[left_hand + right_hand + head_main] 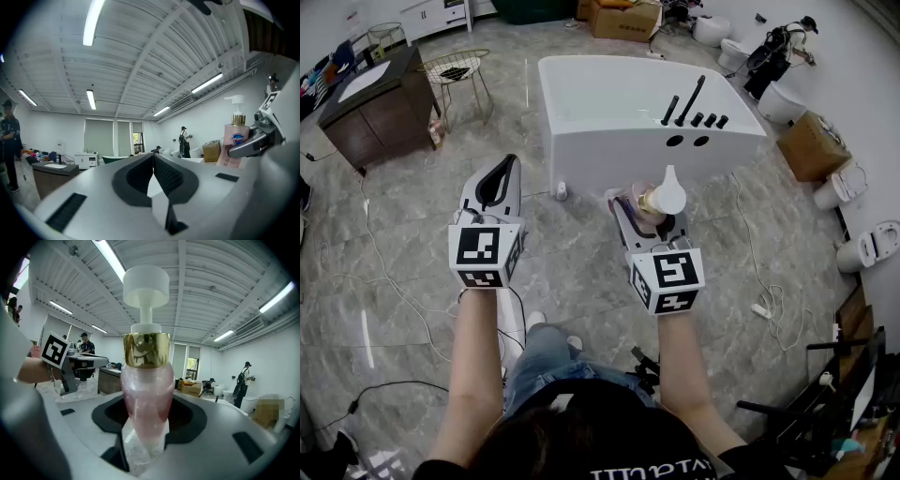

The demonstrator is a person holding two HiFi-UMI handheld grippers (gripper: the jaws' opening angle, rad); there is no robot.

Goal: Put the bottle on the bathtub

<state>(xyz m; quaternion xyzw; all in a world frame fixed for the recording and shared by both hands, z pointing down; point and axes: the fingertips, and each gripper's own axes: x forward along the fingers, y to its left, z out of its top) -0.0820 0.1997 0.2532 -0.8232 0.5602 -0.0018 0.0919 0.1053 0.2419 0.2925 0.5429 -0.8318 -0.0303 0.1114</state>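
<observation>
The right gripper [648,212] clamps the pink bottle [145,394] upright between its jaws, near the bathtub [609,103]. The left gripper [153,158] has its jaws pressed together, empty.

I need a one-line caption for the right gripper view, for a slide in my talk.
Right gripper shut on a pink pump bottle with gold collar and white pump head.

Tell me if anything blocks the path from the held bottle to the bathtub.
Nothing visible does. The right tool grips the bottle just short of the bathtub, and only bare floor shows between them. Black tap fittings take up part of the rim ahead, so the bare rim beside them looks safer.
</observation>
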